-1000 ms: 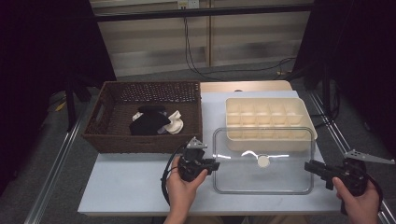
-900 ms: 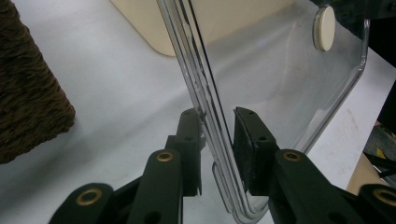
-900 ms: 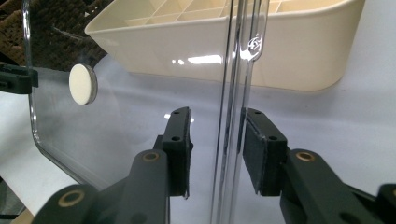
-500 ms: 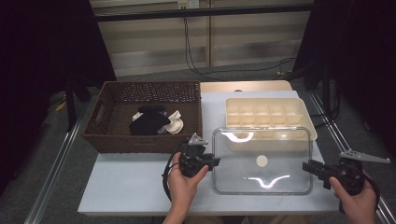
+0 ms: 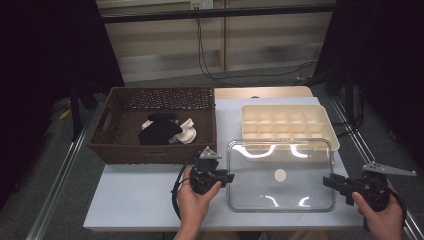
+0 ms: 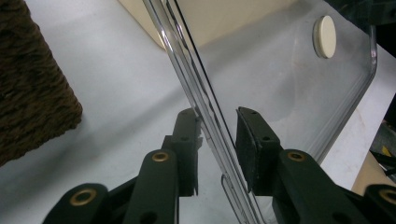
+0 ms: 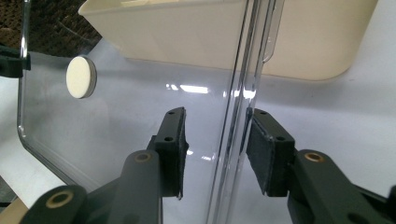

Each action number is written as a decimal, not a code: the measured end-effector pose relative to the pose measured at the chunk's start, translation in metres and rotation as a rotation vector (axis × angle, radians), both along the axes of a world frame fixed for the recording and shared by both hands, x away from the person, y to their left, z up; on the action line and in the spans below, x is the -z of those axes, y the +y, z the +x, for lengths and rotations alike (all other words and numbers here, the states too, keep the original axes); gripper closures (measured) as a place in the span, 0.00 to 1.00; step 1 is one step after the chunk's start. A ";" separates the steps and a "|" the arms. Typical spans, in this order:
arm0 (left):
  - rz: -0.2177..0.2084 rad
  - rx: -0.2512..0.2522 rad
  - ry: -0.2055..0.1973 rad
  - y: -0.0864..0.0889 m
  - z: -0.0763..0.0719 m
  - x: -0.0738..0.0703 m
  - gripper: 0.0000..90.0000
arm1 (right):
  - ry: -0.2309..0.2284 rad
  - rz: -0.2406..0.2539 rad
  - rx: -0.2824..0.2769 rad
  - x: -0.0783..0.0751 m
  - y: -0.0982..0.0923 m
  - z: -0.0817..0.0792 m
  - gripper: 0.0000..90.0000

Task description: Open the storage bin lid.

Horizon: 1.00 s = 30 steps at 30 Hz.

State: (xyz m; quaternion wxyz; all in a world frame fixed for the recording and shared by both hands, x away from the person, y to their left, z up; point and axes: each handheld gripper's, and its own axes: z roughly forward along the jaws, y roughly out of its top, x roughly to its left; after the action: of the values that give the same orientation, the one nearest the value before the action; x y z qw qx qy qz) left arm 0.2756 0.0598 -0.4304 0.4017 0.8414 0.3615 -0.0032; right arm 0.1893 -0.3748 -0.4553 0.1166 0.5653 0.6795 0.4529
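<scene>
Clear lid (image 5: 280,175) lying flat on the table (image 5: 135,200) before the compartment tray (image 5: 285,127); left gripper (image 5: 226,177) and right gripper (image 5: 330,182) straddle its side rims, jaws just easing apart, pads (image 7: 175,144) loose. Release step; next, withdraw both sideways.

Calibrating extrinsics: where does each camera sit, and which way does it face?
High view: above the person's side, facing forward and down on the table; left hand on left tool, right hand on right tool.
Left gripper view: rides the left tool, looks along its jaws astride the clear lid edge.
Right gripper view: rides the right tool; jaws, just opening, astride the lid's opposite edge.
Shared: all show lid, knob, cream tray.
</scene>
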 end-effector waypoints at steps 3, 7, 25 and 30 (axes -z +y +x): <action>-0.002 -0.007 0.003 0.001 -0.003 0.002 0.76 | 0.008 0.003 -0.001 0.000 0.001 0.001 0.66; 0.002 -0.004 0.004 0.001 -0.005 0.002 0.76 | 0.012 -0.002 -0.009 0.001 0.002 0.000 0.64; -0.011 -0.032 -0.030 -0.002 0.015 0.006 0.74 | -0.011 -0.051 -0.007 0.001 0.005 0.003 0.61; -0.014 -0.026 -0.023 -0.004 0.014 0.002 0.75 | -0.025 -0.036 0.002 -0.003 0.003 0.009 0.56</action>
State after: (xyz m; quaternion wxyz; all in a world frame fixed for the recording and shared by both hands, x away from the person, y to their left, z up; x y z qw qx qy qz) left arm 0.2896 0.0562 -0.4328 0.4119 0.8338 0.3676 0.0091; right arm 0.1987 -0.3715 -0.4522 0.1359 0.5578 0.6857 0.4475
